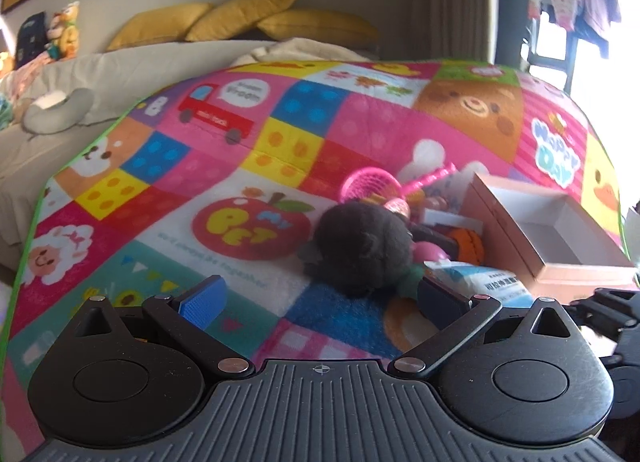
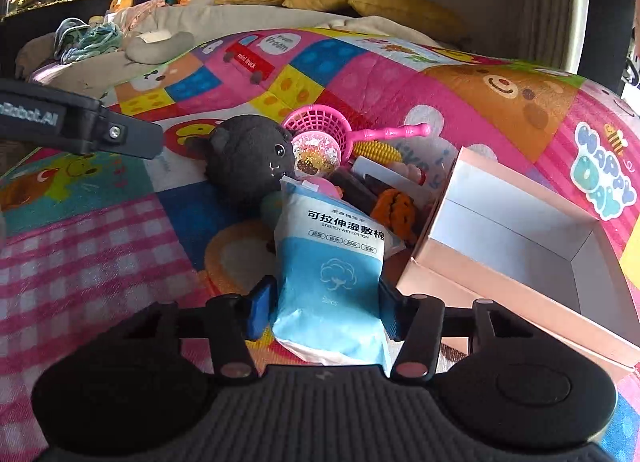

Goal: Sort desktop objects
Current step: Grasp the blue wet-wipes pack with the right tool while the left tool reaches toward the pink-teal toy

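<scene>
In the right wrist view my right gripper [image 2: 326, 310] is shut on the near end of a blue and white packet of cotton pads [image 2: 332, 258], a blue pad against each side. The packet [image 1: 484, 282] lies at the front of a pile of small things. A black plush toy [image 2: 248, 158] sits at the pile's left. An open pink box [image 2: 480, 290], white and bare inside, stands just right of the packet. My left gripper [image 1: 320, 298] is open with nothing between its fingers, and the plush toy [image 1: 364, 246] lies just ahead of it.
The pile holds a pink plastic sieve [image 2: 320, 124], a glitter ball [image 2: 316, 154], a yellow corn toy [image 2: 378, 150] and an orange knitted piece [image 2: 396, 210]. Everything rests on a colourful patchwork mat [image 1: 240, 142]. A grey sofa with yellow cushions [image 1: 240, 14] stands behind.
</scene>
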{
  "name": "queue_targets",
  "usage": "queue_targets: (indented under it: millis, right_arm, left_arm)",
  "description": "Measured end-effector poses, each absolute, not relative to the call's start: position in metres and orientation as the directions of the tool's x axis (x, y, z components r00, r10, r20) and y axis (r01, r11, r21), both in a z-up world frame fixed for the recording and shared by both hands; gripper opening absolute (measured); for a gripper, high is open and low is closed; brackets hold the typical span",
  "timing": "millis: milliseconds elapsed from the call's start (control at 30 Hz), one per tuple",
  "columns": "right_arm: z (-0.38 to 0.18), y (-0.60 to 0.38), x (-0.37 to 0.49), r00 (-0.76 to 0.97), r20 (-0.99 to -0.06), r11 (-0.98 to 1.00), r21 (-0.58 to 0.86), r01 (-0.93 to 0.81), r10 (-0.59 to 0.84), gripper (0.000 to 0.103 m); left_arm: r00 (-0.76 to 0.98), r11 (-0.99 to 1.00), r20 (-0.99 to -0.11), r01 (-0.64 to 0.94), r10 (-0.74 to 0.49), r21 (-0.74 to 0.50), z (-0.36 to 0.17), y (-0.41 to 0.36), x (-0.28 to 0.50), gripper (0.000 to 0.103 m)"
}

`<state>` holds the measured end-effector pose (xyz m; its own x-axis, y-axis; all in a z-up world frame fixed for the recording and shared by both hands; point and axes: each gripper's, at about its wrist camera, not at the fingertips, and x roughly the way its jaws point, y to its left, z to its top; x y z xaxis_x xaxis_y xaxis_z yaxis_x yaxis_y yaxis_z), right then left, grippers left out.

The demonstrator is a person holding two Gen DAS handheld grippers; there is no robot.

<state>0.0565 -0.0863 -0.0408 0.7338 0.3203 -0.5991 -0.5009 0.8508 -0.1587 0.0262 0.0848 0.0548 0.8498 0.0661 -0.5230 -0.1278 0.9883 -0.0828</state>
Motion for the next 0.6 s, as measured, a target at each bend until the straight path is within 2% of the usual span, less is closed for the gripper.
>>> queue_targets:
  millis: [133,200,267,333,400,433,467,500,533,600]
  right_arm:
    - [-0.030,-0.137,0.024,0.699,-0.623,0.844,-0.113,-0.525,0.351,0.046]
    - [-0.028,-0.166,0.004,0.730,-0.616,0.871,-0.142,-0.471,0.295,0.035]
    - [-0.028,-0.194,-0.008,0.758,-0.614,0.908,-0.154,-0.391,0.222,0.037]
    - [-0.026,-0.220,-0.012,0.780,-0.595,0.941,-0.108,-0.319,0.196,0.047]
    - [-0.022,-0.239,-0.011,0.802,-0.569,0.965,-0.056,-0.257,0.181,0.052]
    - [-0.019,-0.245,-0.008,0.814,-0.553,0.971,-0.035,-0.237,0.179,0.059]
    - [-0.016,-0.249,-0.003,0.829,-0.532,0.976,-0.017,-0.215,0.173,0.075]
    - [-0.015,-0.251,0.001,0.843,-0.512,0.981,-0.008,-0.196,0.165,0.083]
    - [-0.013,-0.253,0.009,0.863,-0.484,0.986,-0.007,-0.166,0.142,0.095]
    - [-0.014,-0.253,0.026,0.888,-0.452,0.995,-0.019,-0.100,0.081,0.097]
  left_arm:
    - [0.857,1.000,-0.516,-0.002,-0.004,-0.011,0.050,0.056,0.030,0.103]
    - [0.859,0.999,-0.511,0.047,-0.027,0.027,0.045,0.041,0.037,0.103]
    - [0.854,0.994,-0.517,0.099,-0.060,0.047,0.039,0.028,0.049,0.103]
    - [0.838,0.988,-0.538,0.142,-0.089,0.057,0.032,0.017,0.066,0.103]
    - [0.824,0.982,-0.560,0.167,-0.090,0.088,0.023,0.007,0.082,0.101]
    - [0.821,0.979,-0.566,0.168,-0.075,0.112,0.018,0.003,0.092,0.093]
    - [0.819,0.977,-0.570,0.169,-0.065,0.132,0.014,0.000,0.099,0.087]
    - [0.817,0.975,-0.574,0.170,-0.059,0.142,0.012,-0.001,0.106,0.078]
    - [0.813,0.976,-0.579,0.168,-0.059,0.136,0.009,0.000,0.112,0.076]
    - [0.811,0.981,-0.582,0.154,-0.056,0.120,0.007,0.004,0.121,0.076]
